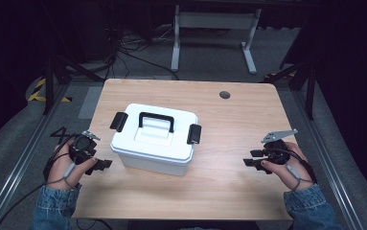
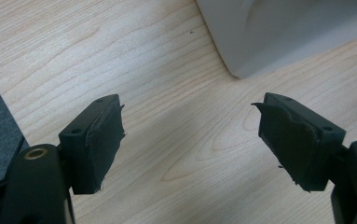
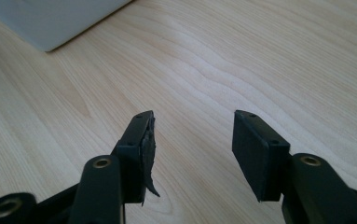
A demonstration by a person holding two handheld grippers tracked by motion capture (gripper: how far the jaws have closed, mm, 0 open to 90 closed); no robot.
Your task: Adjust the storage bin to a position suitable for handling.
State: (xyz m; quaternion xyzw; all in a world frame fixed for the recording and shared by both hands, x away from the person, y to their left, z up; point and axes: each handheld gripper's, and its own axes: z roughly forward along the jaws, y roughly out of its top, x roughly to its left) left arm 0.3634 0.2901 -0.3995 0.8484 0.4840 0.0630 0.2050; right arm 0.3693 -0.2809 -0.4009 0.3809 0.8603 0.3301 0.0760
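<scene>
My left hand-held gripper [image 1: 105, 164] sits low over the bench [image 1: 229, 139], jaws spread wide with nothing between them; just ahead of it is the near corner of the white box [image 1: 154, 139]. My right hand-held gripper [image 1: 249, 161] is also agape and empty, though less widely, and it rests well apart from the box on the other side, pointing toward it.

The box stands left of the middle of the bench, turned a little askew. It has a black carry handle [image 1: 156, 121] on the lid and a black latch [image 1: 119, 121] at one end, with its twin [image 1: 194, 133] at the other. Whether those latches are fastened I can't quite tell from the high view.

What worries me: the rubber facing on the left jaw's pads [image 2: 105, 140] looks ragged and peeling at the edges, and one right-hand pad [image 3: 146, 154] shows a torn flap too. On smooth, glossy moulded plastic with rounded corners, worn pads could slip. If I push on one end alone, the box may skate or swivel across the pale, slick wood-grain laminate. A small dark round cap [image 1: 224, 95] sits in the bench top far behind.
</scene>
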